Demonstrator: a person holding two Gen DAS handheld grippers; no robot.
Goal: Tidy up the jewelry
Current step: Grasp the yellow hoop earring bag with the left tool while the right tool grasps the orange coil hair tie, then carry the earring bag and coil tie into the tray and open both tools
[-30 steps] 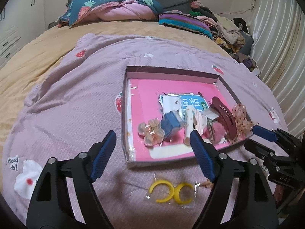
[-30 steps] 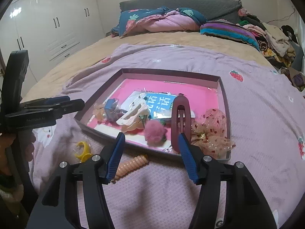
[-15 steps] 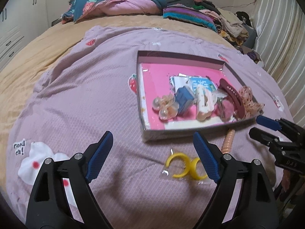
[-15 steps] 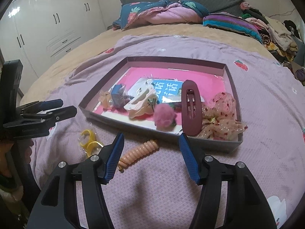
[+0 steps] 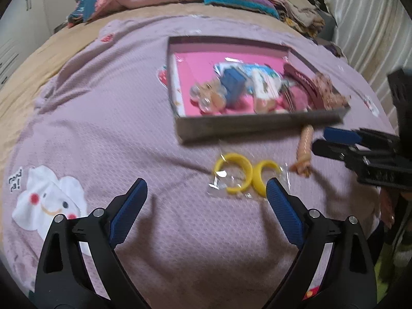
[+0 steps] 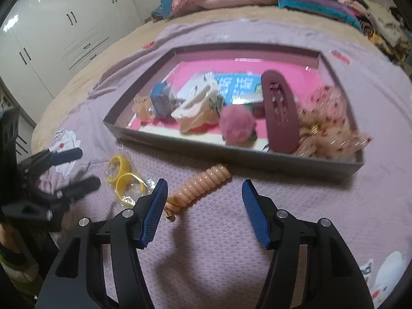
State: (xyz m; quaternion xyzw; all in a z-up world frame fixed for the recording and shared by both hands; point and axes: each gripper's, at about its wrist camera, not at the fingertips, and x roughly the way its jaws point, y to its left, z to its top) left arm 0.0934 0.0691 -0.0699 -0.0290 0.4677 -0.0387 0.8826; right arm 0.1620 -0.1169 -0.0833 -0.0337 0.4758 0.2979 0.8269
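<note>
A shallow box (image 6: 231, 152) of hair accessories sits on a purple bedspread (image 5: 103, 128). Just outside its near wall lie bagged yellow hoop earrings (image 5: 243, 177) and a peach spiral hair tie (image 6: 199, 186). Left gripper (image 5: 206, 206) and right gripper (image 6: 203, 206) hover empty, fingers apart. The slippery bag could slide from a pinch.

Tray (image 5: 257, 126) contents motion-blurred in both views, small pieces unidentifiable. Tray near wall hides base of maroon clip (image 6: 282, 118) and pompom (image 6: 238, 123). Yellow hoops (image 5: 242, 177) in clear bag, outline smeared. Coil tie (image 5: 303, 152) blurred.
</note>
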